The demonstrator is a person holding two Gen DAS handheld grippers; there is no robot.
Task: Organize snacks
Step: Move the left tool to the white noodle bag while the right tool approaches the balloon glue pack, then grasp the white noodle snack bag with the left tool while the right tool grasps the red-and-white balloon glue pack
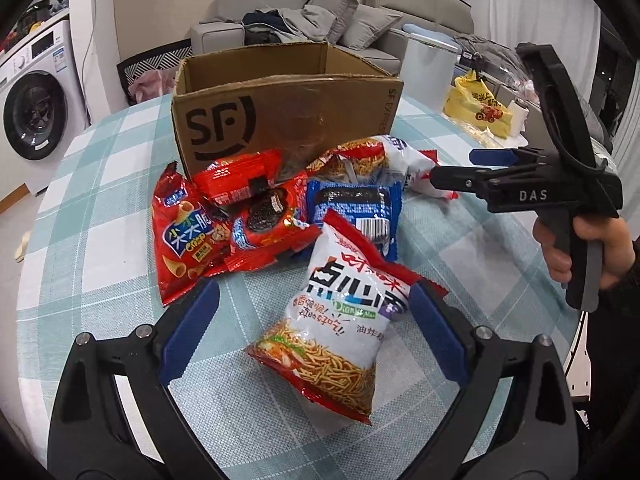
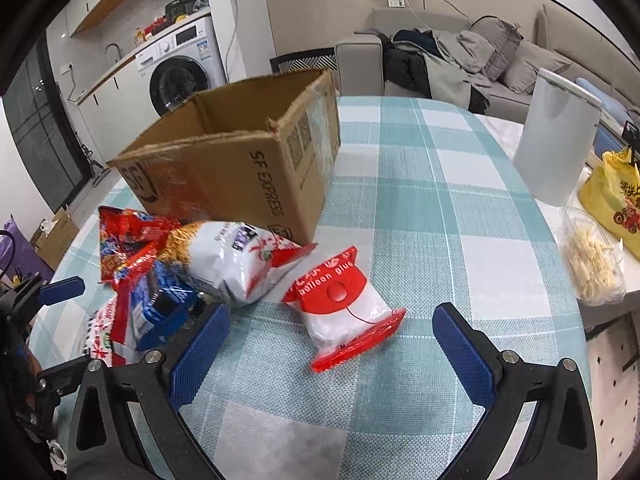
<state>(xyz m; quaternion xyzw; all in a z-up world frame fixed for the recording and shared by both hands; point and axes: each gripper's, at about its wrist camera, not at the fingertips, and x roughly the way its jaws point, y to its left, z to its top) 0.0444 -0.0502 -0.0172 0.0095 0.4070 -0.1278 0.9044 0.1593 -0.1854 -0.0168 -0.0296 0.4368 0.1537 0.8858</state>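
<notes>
An open cardboard SF box (image 1: 280,116) stands on the checked table; it also shows in the right wrist view (image 2: 240,160). Snack packs lie in front of it: a red crisp bag (image 1: 184,236), a red Oreo pack (image 1: 272,224), a blue pack (image 1: 352,208), and a white noodle bag (image 1: 376,160). My left gripper (image 1: 316,328) is open, its pads on either side of another white noodle snack bag (image 1: 340,328). My right gripper (image 2: 332,340) is open, just behind a small red-and-white packet (image 2: 344,304). The right gripper also shows in the left wrist view (image 1: 456,176).
A white cylinder appliance (image 2: 556,140) and a yellow bag (image 2: 616,208) stand past the table's right edge, with a clear tub of pale sticks (image 2: 592,260). A washing machine (image 1: 36,112) and a sofa (image 1: 304,20) stand behind.
</notes>
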